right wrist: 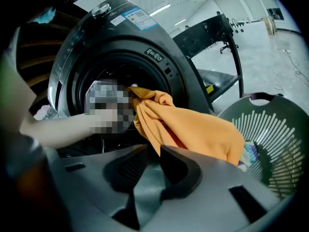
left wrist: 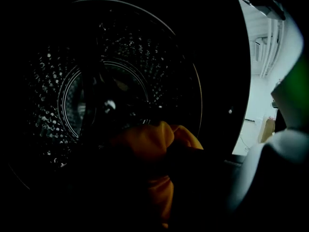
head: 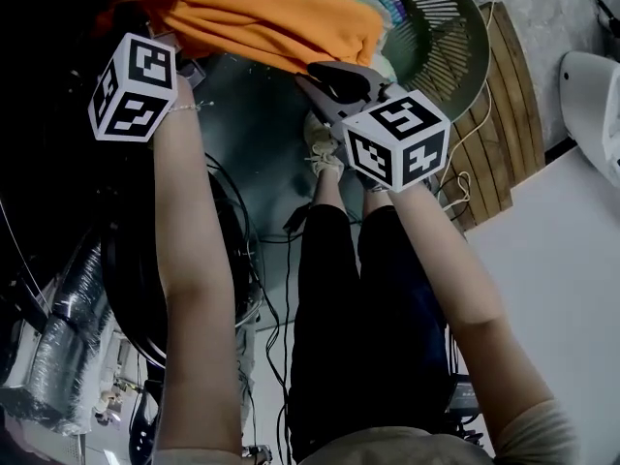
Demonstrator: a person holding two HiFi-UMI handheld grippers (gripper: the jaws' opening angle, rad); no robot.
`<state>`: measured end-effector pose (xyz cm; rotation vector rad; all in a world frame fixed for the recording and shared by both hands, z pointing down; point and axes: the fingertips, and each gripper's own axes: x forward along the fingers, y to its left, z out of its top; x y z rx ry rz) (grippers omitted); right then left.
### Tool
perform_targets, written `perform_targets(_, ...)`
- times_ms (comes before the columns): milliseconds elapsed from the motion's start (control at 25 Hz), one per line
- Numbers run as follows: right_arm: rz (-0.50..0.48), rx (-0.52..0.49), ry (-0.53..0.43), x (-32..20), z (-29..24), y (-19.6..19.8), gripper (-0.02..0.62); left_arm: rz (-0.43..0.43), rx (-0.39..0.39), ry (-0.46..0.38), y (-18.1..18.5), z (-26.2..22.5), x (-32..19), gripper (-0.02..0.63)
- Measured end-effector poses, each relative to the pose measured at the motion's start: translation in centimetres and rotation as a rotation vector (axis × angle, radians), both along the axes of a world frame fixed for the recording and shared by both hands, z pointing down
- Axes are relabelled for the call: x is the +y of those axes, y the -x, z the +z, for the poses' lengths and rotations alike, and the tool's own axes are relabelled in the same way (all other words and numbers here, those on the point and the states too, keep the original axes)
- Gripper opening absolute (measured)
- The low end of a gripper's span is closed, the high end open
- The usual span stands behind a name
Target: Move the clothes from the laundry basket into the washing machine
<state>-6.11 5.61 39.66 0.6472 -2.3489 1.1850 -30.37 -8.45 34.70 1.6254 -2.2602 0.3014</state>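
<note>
L gripper (left wrist: 161, 178) clenched on orange garment (right wrist: 193, 124), tips inside washer drum (left wrist: 58, 71), so the leading end goes in first. Rest of garment trails out over the door rim to the laundry basket (right wrist: 270, 129) on the right: approx half in. R gripper (right wrist: 154, 166) released, jaws apart, nothing pinched, just under the trailing part. Prob. placed to grab the tail & feed it in. More clothes in basket.

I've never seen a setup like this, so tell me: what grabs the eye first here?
The bright orange cloth, stretched from the dark mouth of the washer toward the basket at the right. Next, the shiny dotted drum in the left gripper view, with the cloth's bunched end in front of it.
</note>
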Motion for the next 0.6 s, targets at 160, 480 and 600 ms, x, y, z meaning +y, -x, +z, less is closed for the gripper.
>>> perform_targets(160,0.007,-0.008,-0.001,-0.2,-0.5,-0.3,0.089,-0.069,0.152,0.001,-0.1,2.6,0.0,0.24)
perform_targets(480,0.012,0.001,0.011,0.2,-0.6,-0.9,0.089,-0.058,0.337,0.036,-3.6,3.7,5.2,0.386)
perform_targets(600,0.026,0.005,0.023,0.6,-0.4,-1.6,0.089,-0.041,0.374,0.095,-5.9,5.1,7.6,0.399)
